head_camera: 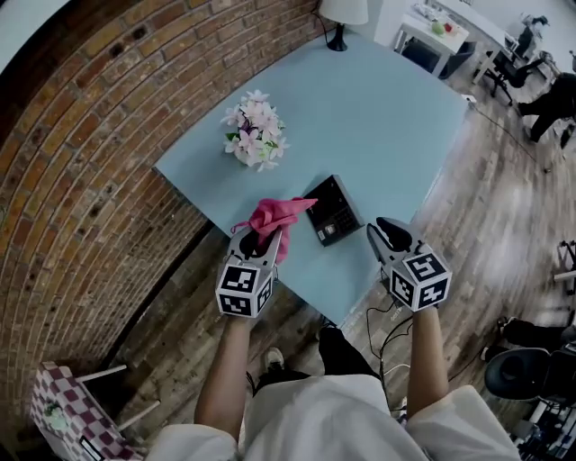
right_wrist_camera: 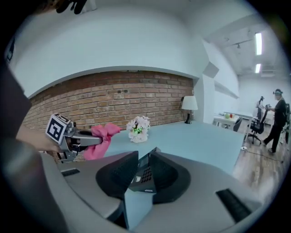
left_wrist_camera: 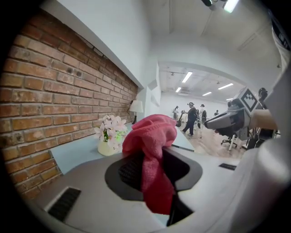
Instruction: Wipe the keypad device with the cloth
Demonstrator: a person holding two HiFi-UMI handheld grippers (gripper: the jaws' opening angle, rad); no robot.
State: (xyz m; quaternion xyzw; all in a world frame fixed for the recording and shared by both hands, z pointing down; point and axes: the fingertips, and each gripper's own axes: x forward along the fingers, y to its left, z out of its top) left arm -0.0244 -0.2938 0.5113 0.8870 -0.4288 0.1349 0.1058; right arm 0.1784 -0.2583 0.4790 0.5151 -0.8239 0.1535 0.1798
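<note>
While the left gripper [head_camera: 261,241] pinches the pink cloth [head_camera: 274,216] tight, the right gripper [head_camera: 389,232] is closing its jaws; the keypad device [head_camera: 333,212] lies on the table [head_camera: 387,117] just ahead (not gripped). A pale pot [left_wrist_camera: 107,148] holds pink-white flowers [head_camera: 256,132].

The lamp [head_camera: 340,18] is cut by the top edge, the cloth [head_camera: 273,221] covers the left gripper [head_camera: 261,241] at its tips, and the keypad device [head_camera: 334,212] has keys too small to read
</note>
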